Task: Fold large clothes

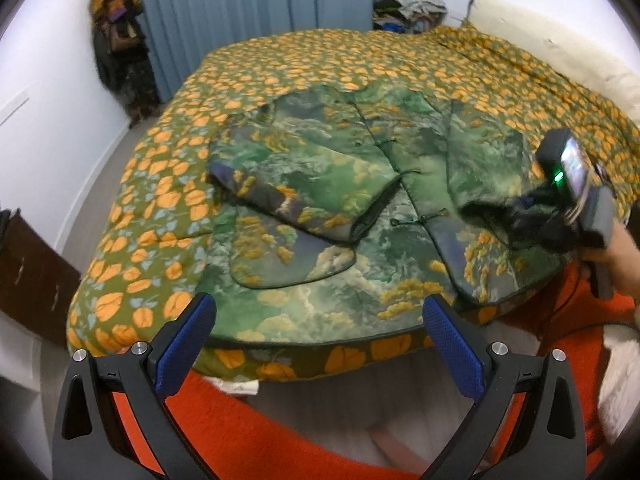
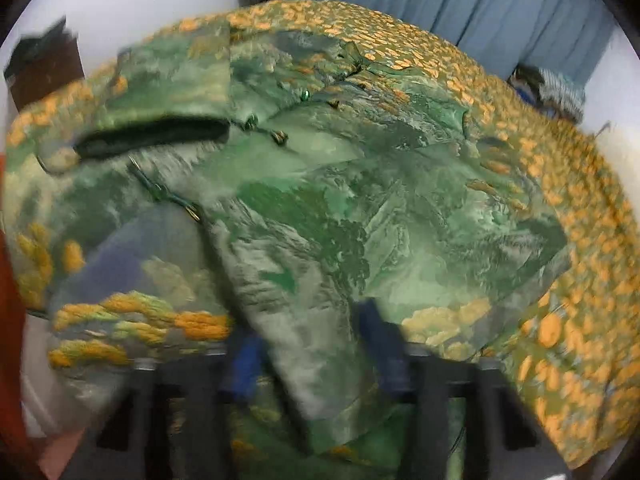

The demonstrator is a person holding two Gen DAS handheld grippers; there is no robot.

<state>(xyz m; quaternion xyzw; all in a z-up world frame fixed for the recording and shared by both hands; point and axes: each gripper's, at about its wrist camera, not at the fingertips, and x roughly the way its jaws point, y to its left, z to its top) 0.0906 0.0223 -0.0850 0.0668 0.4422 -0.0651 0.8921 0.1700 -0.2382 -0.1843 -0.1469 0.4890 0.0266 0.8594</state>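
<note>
On the bed [image 1: 320,56], the right hand-held gripper [image 2: 316,344] pinches the jacket's sleeve [image 2: 320,360].

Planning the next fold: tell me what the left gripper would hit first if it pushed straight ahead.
Probably the near hem of the green jacket at the bed edge. The left gripper is open and empty, with nothing visible between; depth is uncertain.

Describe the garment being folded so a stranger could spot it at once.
Find the bed with the orange-flowered green quilt. Spread on its near half lies a padded jacket, one sleeve folded across its front. Unlike the quilt's small repeated flowers, it shows a painted green landscape and has dark edging.
</note>
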